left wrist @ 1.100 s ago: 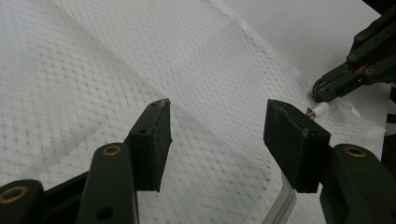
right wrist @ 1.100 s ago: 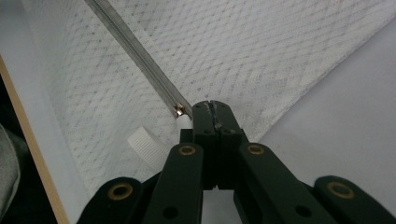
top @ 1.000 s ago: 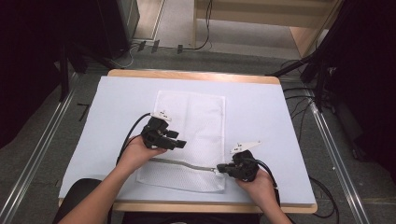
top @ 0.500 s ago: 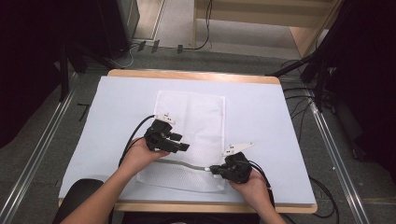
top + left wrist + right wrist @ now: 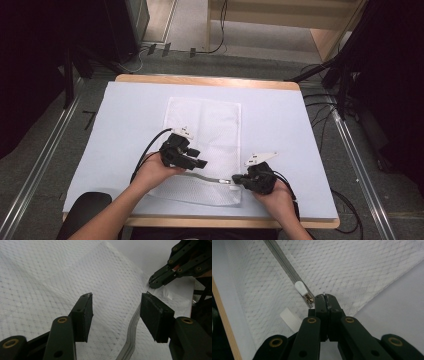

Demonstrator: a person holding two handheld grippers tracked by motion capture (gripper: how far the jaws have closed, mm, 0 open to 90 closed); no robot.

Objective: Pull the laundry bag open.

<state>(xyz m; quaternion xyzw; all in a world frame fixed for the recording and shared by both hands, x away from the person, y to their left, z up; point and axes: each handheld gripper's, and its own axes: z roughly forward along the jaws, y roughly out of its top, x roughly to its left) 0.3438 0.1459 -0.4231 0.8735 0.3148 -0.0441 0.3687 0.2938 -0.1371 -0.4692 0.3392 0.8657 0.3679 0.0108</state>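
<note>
A white mesh bag (image 5: pixel 205 125) lies flat on the table, with its grey zipper (image 5: pixel 202 176) running across the near end. My left gripper (image 5: pixel 202 161) hovers just over the bag with its jaws open; in the left gripper view (image 5: pixel 116 310) only mesh and the zipper tape (image 5: pixel 131 330) lie between the pads. My right gripper (image 5: pixel 235 177) is shut on the mesh bag's edge at the zipper's right end. In the right gripper view (image 5: pixel 326 297), its tips pinch the mesh right beside the white zipper slider (image 5: pixel 301 288). The right gripper's tips (image 5: pixel 152 283) also show in the left gripper view.
A pale blue sheet (image 5: pixel 290 130) covers the wooden table (image 5: pixel 200 80). A white ribbed tab (image 5: pixel 290 320) sticks out of the bag near the slider. Cables trail from both grippers, and dark stands and metal rails flank the table.
Both hands have stayed almost where they were. The right gripper remains shut at the zipper's end and the left remains open over the bag.
</note>
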